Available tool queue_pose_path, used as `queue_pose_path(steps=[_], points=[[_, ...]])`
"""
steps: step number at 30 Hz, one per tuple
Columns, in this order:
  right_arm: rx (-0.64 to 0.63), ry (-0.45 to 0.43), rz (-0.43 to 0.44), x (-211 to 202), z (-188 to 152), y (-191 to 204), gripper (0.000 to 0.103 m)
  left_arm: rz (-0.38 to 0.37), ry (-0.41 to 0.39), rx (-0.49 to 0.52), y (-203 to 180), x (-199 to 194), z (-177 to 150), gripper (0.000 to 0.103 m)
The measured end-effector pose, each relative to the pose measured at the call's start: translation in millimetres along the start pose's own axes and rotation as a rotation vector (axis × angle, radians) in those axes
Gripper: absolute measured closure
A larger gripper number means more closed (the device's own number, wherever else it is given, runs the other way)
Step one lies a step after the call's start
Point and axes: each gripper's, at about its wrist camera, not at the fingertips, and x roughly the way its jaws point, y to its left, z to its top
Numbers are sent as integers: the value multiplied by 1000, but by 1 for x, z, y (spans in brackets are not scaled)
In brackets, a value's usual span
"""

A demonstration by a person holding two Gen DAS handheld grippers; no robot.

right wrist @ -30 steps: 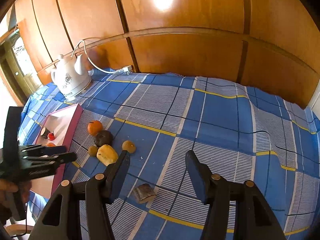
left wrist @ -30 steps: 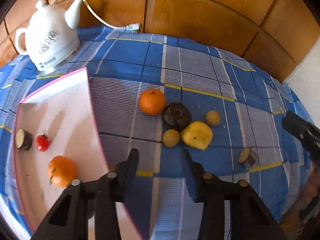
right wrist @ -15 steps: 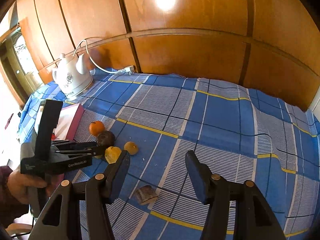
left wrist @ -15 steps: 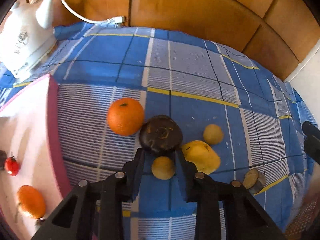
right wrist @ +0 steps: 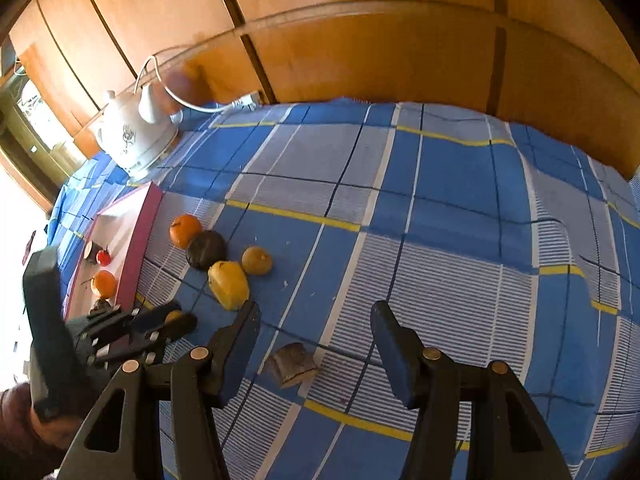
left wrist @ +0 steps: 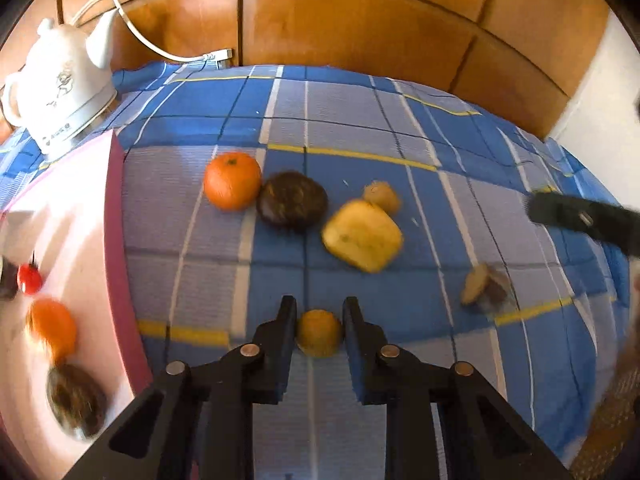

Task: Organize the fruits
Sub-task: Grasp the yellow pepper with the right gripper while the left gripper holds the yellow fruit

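Left wrist view: the left claw (left wrist: pixel 319 322) is clamped on a small round yellow-brown fruit (left wrist: pixel 319 333), its pads pressing both sides; the fruit's lower edge is hidden behind the fingers. The landmark is the pink-rimmed white tray (left wrist: pixel 114 216) on the blue checked cloth of the counter (left wrist: pixel 400 128). Just right of the tray wall lies a round orange (left wrist: pixel 232 186), touching a dark brown flattened fruit (left wrist: pixel 292 205); farther from the tray sit a blocky yellow fruit (left wrist: pixel 362 236), a second small yellow-brown fruit (left wrist: pixel 382 197) and a cut brown wedge (left wrist: pixel 484 286). Inside the tray everything is blurred: a small red fruit (left wrist: pixel 29 278), a second orange (left wrist: pixel 52 326), and a dark fruit (left wrist: pixel 76 400) whose kind I cannot tell; another dark piece is cut off at the frame's edge. Beyond the tray's far corner stands a white ceramic kettle (left wrist: pixel 64 92) with its white cord (left wrist: pixel 160 50). Only a blurred black tip of the right claw (left wrist: pixel 576 220) enters, well away from the tray.

Right wrist view: the right claw (right wrist: pixel 316 320) hangs half open, holding nothing, above the wedge (right wrist: pixel 292 364), not touching it. This view alone shows the left claw (right wrist: pixel 176 320) from the side, just beside the tray's (right wrist: pixel 138 248) near end, with only a sliver of the held fruit (right wrist: pixel 175 316) visible, and the person's hand (right wrist: pixel 48 424), cut off by the frame.
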Motion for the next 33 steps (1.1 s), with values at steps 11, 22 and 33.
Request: queue_pose_path(steps=[11, 22, 33], points=[[21, 1, 81, 1, -1, 0, 45, 44, -105, 45, -13, -11, -48, 79], [-173, 73, 109, 26, -6, 60, 45, 59, -150, 89, -16, -10, -53, 79], [-247, 156, 20, 88, 18, 85, 44, 53, -178, 113, -18, -13, -60, 79]])
